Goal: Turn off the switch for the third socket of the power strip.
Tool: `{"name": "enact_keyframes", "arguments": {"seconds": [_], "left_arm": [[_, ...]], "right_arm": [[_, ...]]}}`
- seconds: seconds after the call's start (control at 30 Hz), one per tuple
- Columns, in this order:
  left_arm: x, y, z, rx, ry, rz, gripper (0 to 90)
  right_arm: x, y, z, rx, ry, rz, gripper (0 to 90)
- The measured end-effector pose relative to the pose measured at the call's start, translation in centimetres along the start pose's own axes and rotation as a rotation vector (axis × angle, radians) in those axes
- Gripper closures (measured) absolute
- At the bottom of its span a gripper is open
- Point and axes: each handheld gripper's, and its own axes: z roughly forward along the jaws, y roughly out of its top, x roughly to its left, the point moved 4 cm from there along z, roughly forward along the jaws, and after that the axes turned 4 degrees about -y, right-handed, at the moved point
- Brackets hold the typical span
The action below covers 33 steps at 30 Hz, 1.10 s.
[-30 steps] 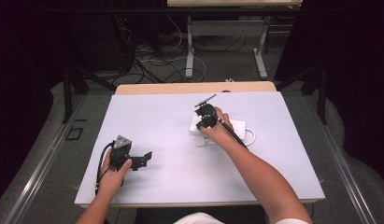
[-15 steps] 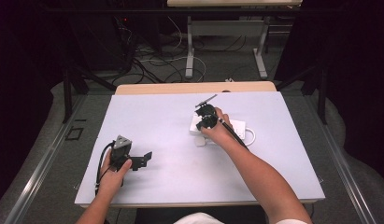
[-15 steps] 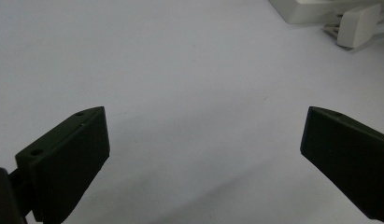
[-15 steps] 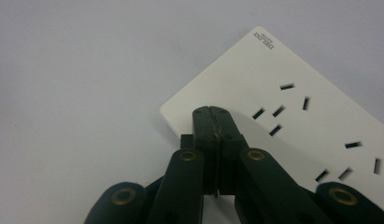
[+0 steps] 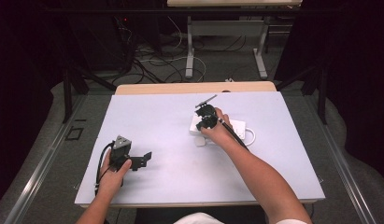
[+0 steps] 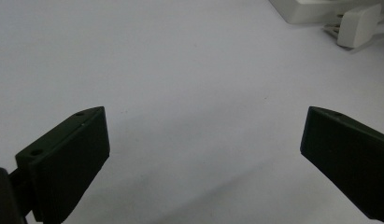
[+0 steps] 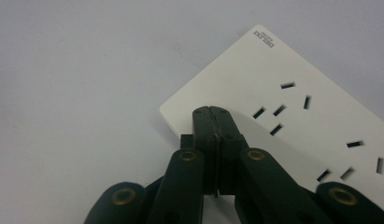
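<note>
Your right gripper (image 5: 202, 125) sits over the near-left end of the white power strip (image 5: 236, 127), which lies right of centre on the pale table (image 5: 171, 116). In the right gripper view its two black jaws are pressed flat together with nothing between them, their tips (image 7: 213, 113) resting on or just above the strip's corner (image 7: 292, 112); you cannot tell from here whether they actually touch it. The strip's face carries rows of slotted sockets, and small grey lettering at its far corner reads something like "DELIXI", though the print is too small to be sure. Your right hand (image 5: 222, 133) wraps the gripper body, and a black cable runs back along your forearm.

A white plug (image 5: 202, 142) lies on the table just beside the strip's near-left corner; in the left gripper view it shows at the upper right with its metal prongs (image 6: 360, 25).

Your left gripper (image 5: 142, 160) rests low over the near-left part of the table, well apart from the strip, held in your left hand (image 5: 112, 175). Its jaws stand wide open with bare table between them, holding nothing (image 6: 203, 154)
</note>
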Motion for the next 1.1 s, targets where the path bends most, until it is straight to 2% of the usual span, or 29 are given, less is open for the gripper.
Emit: {"name": "enact_keyframes", "arguments": {"seconds": [0.07,0.17,0.33,0.4,0.47,0.57,0.63,0.67,0.7,0.77,0.83,0.97,1.07,1.1], "left_arm": [[0.01,-0.01,-0.01,0.001,0.0,0.0,1.3],[0.01,-0.03,-0.04,0.002,0.002,-0.002,1.3],[0.0,-0.04,-0.07,0.002,0.002,-0.003,1.3],[-0.02,-0.03,-0.06,0.001,0.002,-0.003,1.4],[-0.02,-0.02,-0.05,0.001,0.002,-0.002,1.3],[0.02,0.05,-0.04,-0.001,0.001,0.007,1.3],[-0.06,0.03,0.03,0.0,-0.002,-0.003,1.3],[-0.05,0.03,0.04,0.002,0.0,-0.001,1.3],[-0.04,0.03,0.04,0.002,0.0,-0.002,1.3],[-0.04,0.04,0.05,0.001,-0.002,-0.002,1.4],[-0.03,0.03,0.05,0.001,-0.001,-0.003,1.3],[-0.04,0.03,0.06,0.003,0.0,-0.002,1.3],[-0.05,0.02,0.07,0.004,-0.001,-0.002,1.4],[-0.05,0.02,0.07,0.004,-0.001,-0.002,1.4]], "right_arm": [[-0.01,0.02,0.02,-0.002,0.0,-0.007,90.0],[0.06,0.02,0.0,0.001,-0.002,0.009,90.0],[0.02,0.04,0.03,-0.003,-0.004,-0.002,90.0],[0.09,0.06,0.01,-0.002,0.001,0.006,88.9],[0.05,0.06,-0.04,0.004,0.007,-0.006,87.5],[0.18,0.09,-0.09,0.016,-0.004,0.002,85.4],[0.23,0.07,-0.11,0.013,0.0,0.003,84.1],[0.15,0.11,-0.2,0.015,0.001,-0.016,83.3],[0.31,0.21,-0.12,-0.019,0.026,-0.008,82.4],[0.34,0.24,-0.28,-0.014,0.015,0.01,81.5],[0.24,0.3,-0.4,-0.023,0.027,-0.005,79.6],[0.32,0.38,-0.65,-0.022,0.024,0.006,77.3],[0.54,0.47,-0.77,-0.04,0.042,0.009,75.1],[0.53,0.48,-0.81,-0.045,0.046,-0.006,74.4]]}}
